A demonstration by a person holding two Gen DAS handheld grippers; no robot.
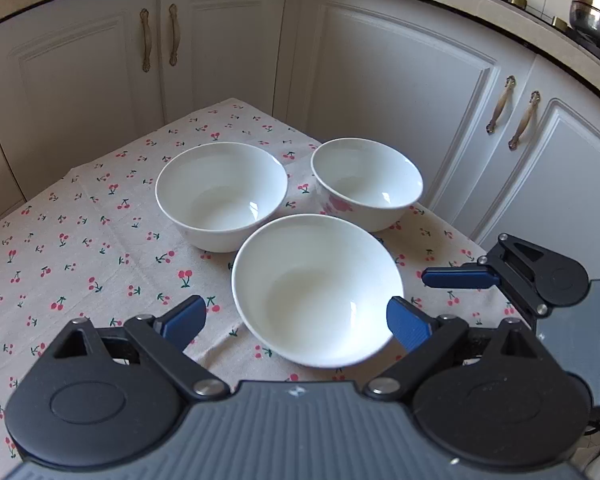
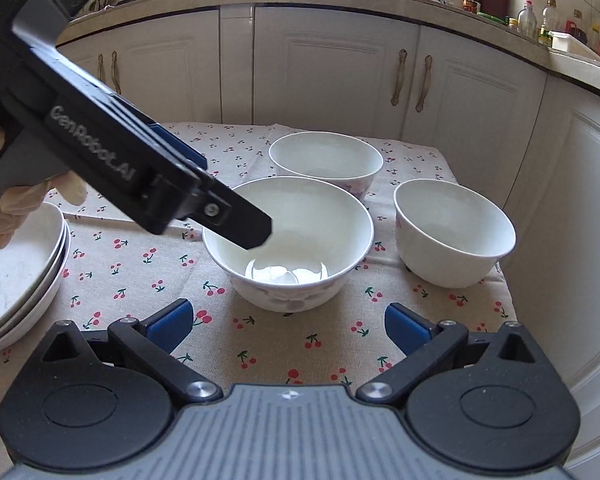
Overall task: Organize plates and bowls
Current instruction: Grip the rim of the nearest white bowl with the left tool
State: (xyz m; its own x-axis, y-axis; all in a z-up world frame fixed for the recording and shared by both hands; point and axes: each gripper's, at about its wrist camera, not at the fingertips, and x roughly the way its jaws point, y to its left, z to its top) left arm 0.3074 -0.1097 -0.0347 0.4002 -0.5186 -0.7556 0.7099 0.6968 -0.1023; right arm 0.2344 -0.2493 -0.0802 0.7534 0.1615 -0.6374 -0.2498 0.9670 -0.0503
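Note:
Three white bowls stand on a cherry-print tablecloth [image 1: 80,240]. In the left wrist view the nearest bowl [image 1: 316,288] lies between the blue pads of my left gripper [image 1: 294,322], which is open. Its right pad overlaps the bowl's rim and its left pad stands apart from it. The right wrist view shows that gripper's black finger [image 2: 240,224] reaching over this same middle bowl [image 2: 300,248]. My right gripper [image 2: 290,326] is open over bare cloth just short of that bowl. The other bowls sit behind [image 2: 326,164] and to the right [image 2: 454,232]. A stack of white plates [image 2: 16,276] rests at the left.
White cabinet doors [image 1: 400,88] stand close behind the small table. A gloved hand [image 2: 20,200] holds the left gripper above the plates. The right bowl sits near the table's right edge [image 2: 504,280]. A steel pot [image 1: 596,12] is on the counter, with bottles [image 2: 532,20] further along it.

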